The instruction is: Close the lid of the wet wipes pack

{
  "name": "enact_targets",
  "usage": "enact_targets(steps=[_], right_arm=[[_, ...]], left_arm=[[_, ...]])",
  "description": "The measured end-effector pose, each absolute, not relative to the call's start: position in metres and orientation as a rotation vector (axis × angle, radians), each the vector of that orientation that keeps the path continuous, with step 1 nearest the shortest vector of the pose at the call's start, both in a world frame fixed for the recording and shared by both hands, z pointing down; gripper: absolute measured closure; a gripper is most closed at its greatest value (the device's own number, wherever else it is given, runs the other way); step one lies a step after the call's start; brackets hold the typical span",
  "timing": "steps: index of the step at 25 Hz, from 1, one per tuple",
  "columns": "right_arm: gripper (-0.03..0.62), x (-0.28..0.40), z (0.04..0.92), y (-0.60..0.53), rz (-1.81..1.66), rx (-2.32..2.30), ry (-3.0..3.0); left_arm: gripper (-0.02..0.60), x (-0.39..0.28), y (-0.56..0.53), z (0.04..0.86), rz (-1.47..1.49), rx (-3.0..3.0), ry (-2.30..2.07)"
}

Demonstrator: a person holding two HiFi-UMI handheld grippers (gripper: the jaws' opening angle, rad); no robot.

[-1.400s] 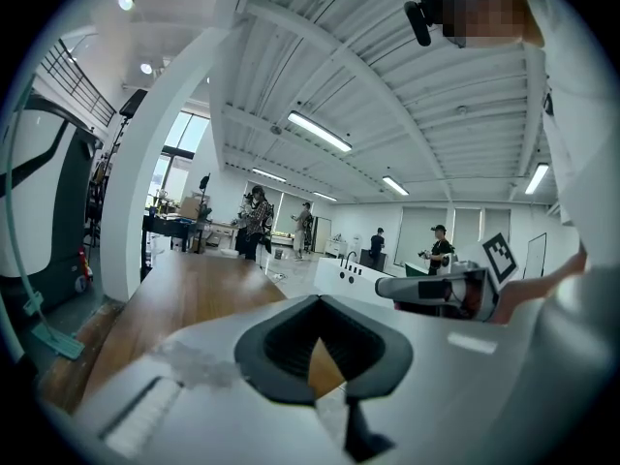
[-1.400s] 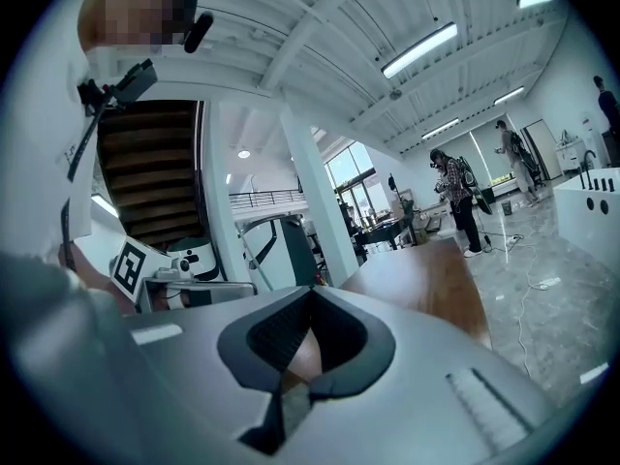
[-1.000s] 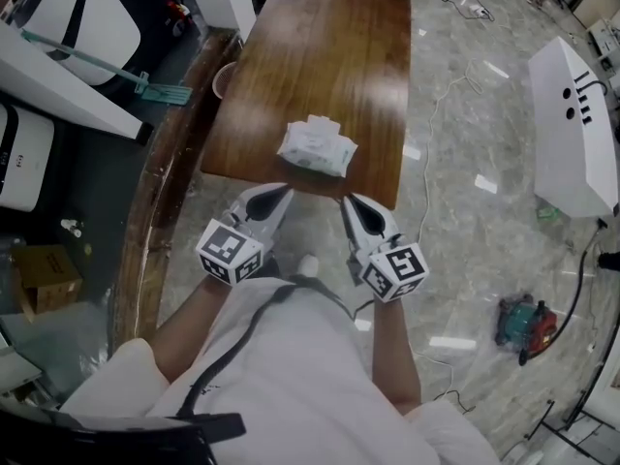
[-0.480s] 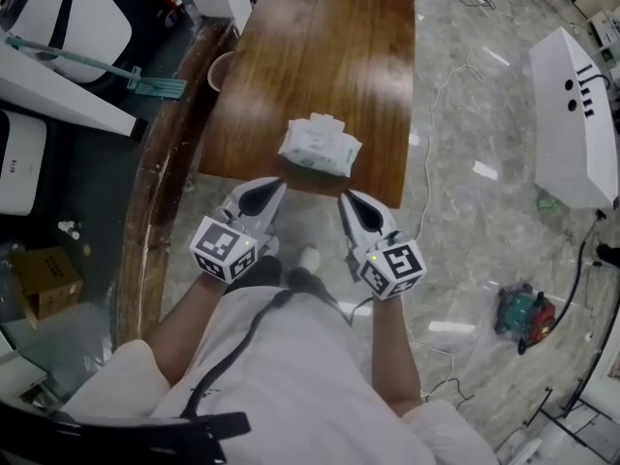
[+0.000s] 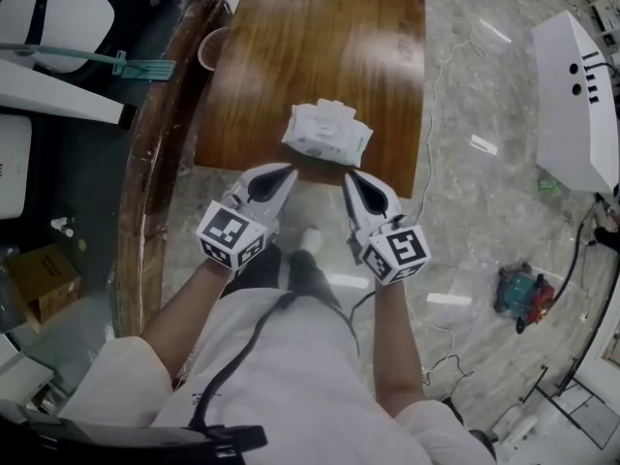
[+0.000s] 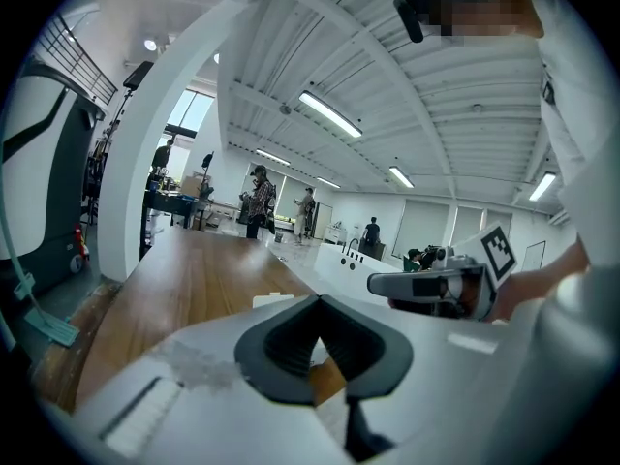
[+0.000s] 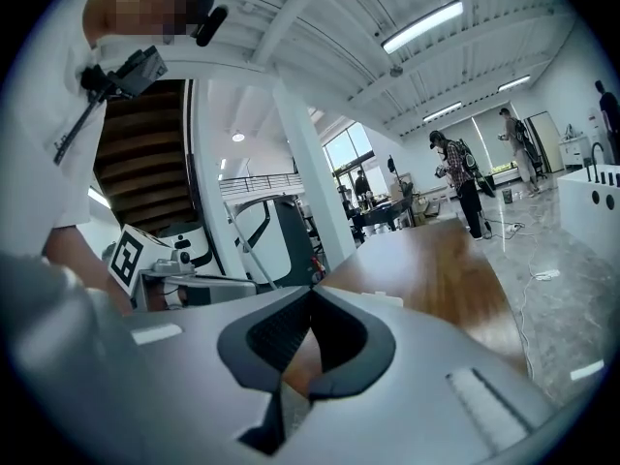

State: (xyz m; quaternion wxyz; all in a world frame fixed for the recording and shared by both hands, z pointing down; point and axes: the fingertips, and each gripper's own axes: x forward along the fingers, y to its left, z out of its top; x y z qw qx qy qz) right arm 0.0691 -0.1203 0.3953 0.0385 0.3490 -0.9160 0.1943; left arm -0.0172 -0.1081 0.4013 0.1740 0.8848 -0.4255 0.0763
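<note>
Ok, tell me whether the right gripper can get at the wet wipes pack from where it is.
Probably yes. The right gripper, fingers shut on nothing, hovers just off the near edge of the table, and the wet wipes pack lies close beyond that edge with nothing between them.

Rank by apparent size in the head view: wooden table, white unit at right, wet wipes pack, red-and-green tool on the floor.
1. wooden table
2. white unit, cut off by the frame edge
3. wet wipes pack
4. tool, only slightly smaller-looking; it lies farther from the camera, so their order is unsure
</note>
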Motion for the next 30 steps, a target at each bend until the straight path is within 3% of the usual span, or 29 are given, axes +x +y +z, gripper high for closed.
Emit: enact_targets(steps=[30], right_arm=[[0.583, 0.069, 0.481, -0.185, 0.583, 1.200, -2.707]], left_arm=[[0.578, -0.015, -0.162, 0.497, 0.266, 2.490, -1.128]])
